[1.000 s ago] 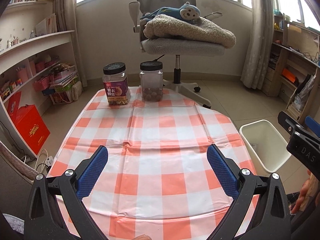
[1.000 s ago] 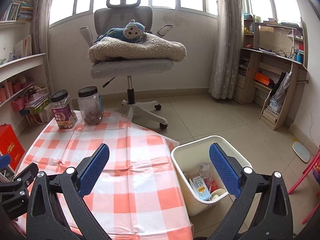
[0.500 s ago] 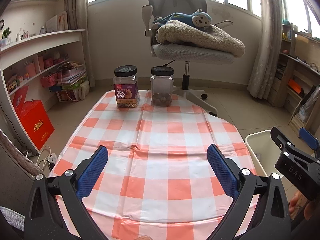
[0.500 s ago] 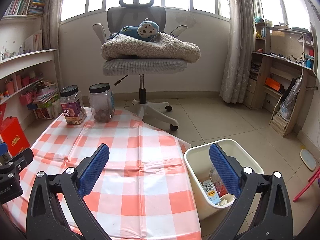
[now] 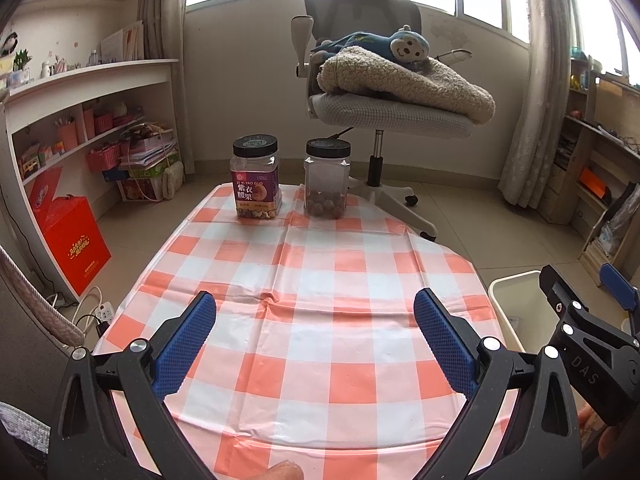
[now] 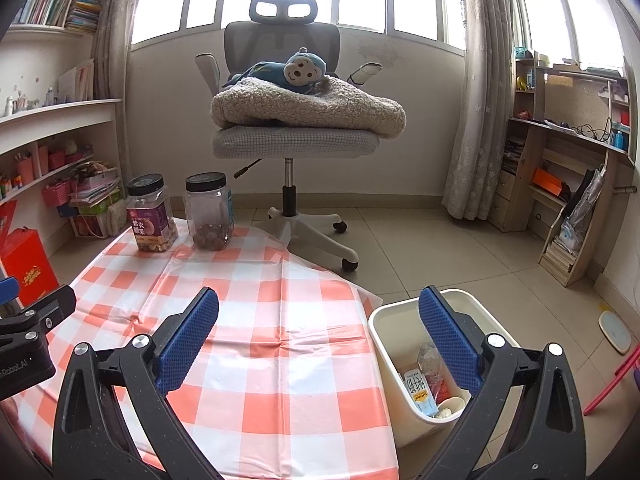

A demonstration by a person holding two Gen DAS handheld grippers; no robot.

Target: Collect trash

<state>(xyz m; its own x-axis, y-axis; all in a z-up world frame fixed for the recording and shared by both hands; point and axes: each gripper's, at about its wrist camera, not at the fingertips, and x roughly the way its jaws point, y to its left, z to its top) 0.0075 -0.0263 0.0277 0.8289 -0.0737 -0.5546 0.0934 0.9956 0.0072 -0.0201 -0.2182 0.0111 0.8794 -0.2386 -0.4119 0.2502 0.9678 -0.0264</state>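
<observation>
A: Both claws wide apart and holding nothing: left claw [image 5: 314, 330] and right claw [image 6: 318, 328] hover over the checked table [image 5: 320, 264].

B: The trash [image 6: 424, 380] sits in the bin [image 6: 384, 320] beside the table. Collection looks finished; only two jars [image 5: 256, 178] are left.

A: Next, I'd scan for strays.

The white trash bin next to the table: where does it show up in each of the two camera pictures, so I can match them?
Left wrist view: the white trash bin is at the right edge, only its near corner showing, partly behind the right gripper.
Right wrist view: it sits at lower right beside the table, with trash inside.
Shared landmark: the purple-label jar at the table's far end.
</observation>
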